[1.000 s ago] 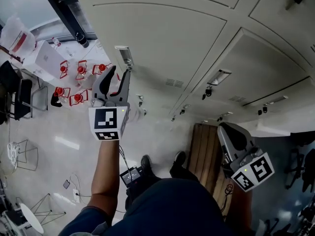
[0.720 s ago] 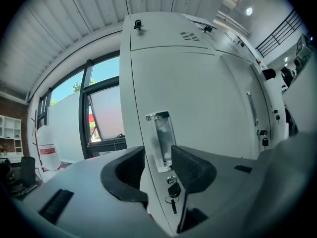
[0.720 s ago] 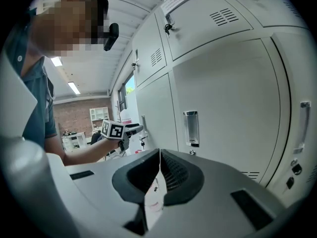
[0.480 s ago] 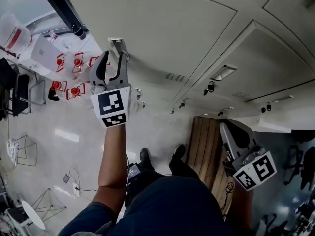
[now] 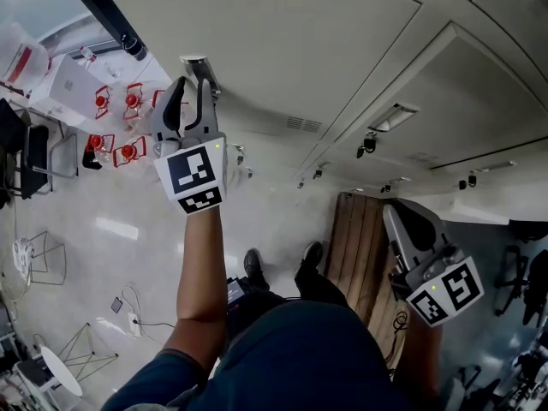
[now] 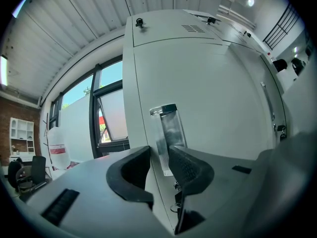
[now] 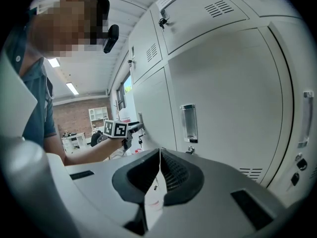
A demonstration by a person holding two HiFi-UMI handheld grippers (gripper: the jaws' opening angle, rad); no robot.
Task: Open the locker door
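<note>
Left claw [image 5: 192,89] higher, closing astride handle [image 6: 167,125]

**Bright daylight, heavy fisheye bend**

Daylight came through the window [image 6: 84,90] left of the locker door [image 6: 208,98]. The door was pale and evenly lit, with only soft shadows. Its metal handle [image 6: 167,130] glinted. Both gripper views curved hard into black corners, and the foreground below the door was slightly soft.

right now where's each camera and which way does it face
Head view: on the head, facing down the lockers; shows left arm, left gripper, right gripper.
Left gripper view: on that gripper, facing the handle between its closing jaws.
Right gripper view: on that gripper, jaws together, facing lockers; shows the shirt.
Shared: head and right gripper views show the left gripper.
</note>
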